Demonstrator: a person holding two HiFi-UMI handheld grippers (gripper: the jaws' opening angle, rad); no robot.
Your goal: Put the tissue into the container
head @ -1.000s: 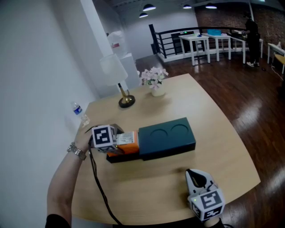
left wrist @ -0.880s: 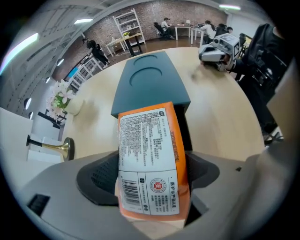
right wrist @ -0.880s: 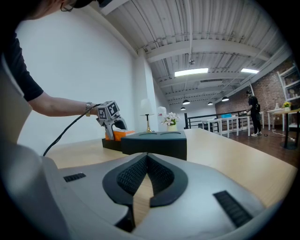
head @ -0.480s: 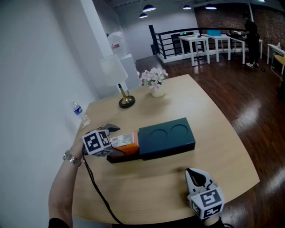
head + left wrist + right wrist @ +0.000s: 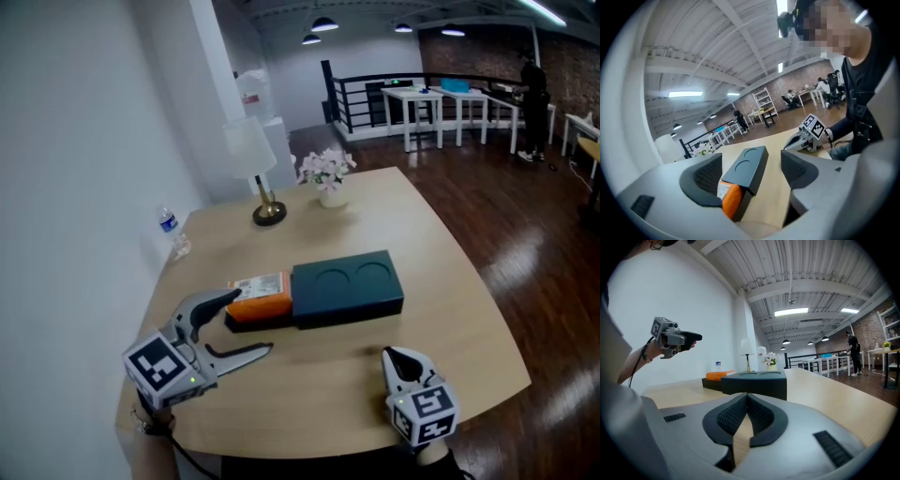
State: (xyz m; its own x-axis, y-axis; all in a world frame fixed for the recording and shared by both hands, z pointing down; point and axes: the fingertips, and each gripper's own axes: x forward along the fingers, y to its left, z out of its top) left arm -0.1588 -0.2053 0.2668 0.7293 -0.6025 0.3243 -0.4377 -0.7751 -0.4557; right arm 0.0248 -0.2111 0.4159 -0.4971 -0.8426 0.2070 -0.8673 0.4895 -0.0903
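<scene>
A dark teal container (image 5: 347, 284) lies mid-table, its lid with two round dents slid to the right. An orange tissue pack (image 5: 258, 298) lies in its uncovered left end. My left gripper (image 5: 251, 322) hovers near the table's front left, just short of the pack, pointing at it. Its jaws are closing, stand apart, and hold nothing. The left gripper view looks between those jaws at the tissue pack (image 5: 731, 199) and the container (image 5: 749, 166). My right gripper (image 5: 401, 360) rests at the front edge, shut and empty; beyond its closed jaws (image 5: 746, 397) is the container (image 5: 754, 383).
At the back of the round wooden table (image 5: 441, 272) stand a white lamp (image 5: 255, 159) and a vase of flowers (image 5: 327, 178). A water bottle (image 5: 172, 231) stands at the left edge by the wall. White tables and a person are far off.
My left gripper has drawn back from the tissue pack toward the table's front left and now points at it. The pack stays in the container's open end. The right gripper has barely moved.
</scene>
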